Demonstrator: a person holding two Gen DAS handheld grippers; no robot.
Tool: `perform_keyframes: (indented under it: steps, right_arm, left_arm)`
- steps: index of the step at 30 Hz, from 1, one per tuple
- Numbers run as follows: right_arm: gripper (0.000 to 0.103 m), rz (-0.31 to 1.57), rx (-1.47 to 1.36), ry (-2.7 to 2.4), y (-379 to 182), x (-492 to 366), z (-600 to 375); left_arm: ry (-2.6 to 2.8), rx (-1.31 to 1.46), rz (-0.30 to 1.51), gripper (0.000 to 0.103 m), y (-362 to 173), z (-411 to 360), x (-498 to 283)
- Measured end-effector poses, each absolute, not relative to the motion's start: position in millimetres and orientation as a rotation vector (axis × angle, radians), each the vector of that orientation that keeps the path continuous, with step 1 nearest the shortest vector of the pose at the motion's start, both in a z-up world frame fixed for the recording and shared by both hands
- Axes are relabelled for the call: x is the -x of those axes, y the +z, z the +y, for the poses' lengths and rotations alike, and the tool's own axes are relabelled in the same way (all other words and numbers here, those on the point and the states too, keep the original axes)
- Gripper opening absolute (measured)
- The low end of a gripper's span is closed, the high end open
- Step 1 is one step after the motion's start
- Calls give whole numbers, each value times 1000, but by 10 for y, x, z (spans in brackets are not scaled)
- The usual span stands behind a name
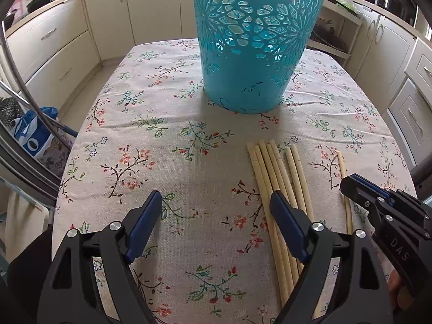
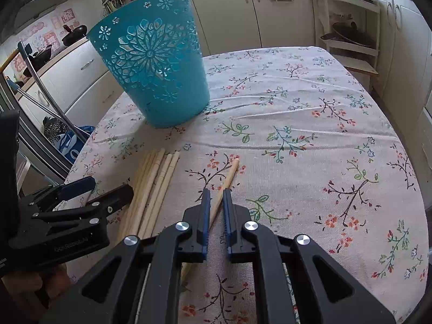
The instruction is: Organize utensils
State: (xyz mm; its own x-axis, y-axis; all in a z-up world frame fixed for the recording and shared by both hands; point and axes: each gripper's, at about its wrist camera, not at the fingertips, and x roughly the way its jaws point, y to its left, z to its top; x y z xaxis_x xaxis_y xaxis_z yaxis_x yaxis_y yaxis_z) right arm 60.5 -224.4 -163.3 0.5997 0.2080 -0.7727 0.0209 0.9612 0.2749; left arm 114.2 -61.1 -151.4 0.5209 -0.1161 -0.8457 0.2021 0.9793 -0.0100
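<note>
Our right gripper (image 2: 216, 193) pinches a lone chopstick (image 2: 231, 174); our left gripper (image 1: 216, 199) hangs spread beside the chopstick bundle (image 1: 272, 172), open table (image 2: 310, 162) stretching toward the basket (image 1: 256, 40).

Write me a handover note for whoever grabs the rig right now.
Left gripper: open, empty, low over the tablecloth, one finger lying across the chopstick bundle.
Right gripper: shut on the single chopstick, which lies apart from the bundle, far end still resting on the cloth.
Teal basket: upright at the far side of the table; whether it holds anything cannot be told.
Done: one chopstick gripped.
Left: lift it, then handle the bundle.
</note>
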Motion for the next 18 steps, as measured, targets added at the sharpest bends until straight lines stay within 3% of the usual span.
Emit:
perform_keyframes:
  steps: [10, 13, 16, 17, 18]
  right_arm:
    - [19, 922, -242, 128, -1618, -604, -2196]
    - [25, 924, -206, 130, -1608, -611, -2136]
    - [27, 933, -126, 112, -1593, -645, -2033]
    - [26, 936, -94, 106, -1591, -652, -2000]
    - [17, 939, -71, 107, -1592, -657, -1988]
  left_arm:
    - [-155, -151, 1014, 78, -1536, -638, -1138]
    - [-176, -162, 1007, 71, -1543, -684, -1163]
    - [-238, -174, 990, 46, -1524, -762, -1198]
    - [-267, -176, 986, 32, -1521, -791, -1208]
    - [-295, -177, 985, 23, -1517, -808, -1226]
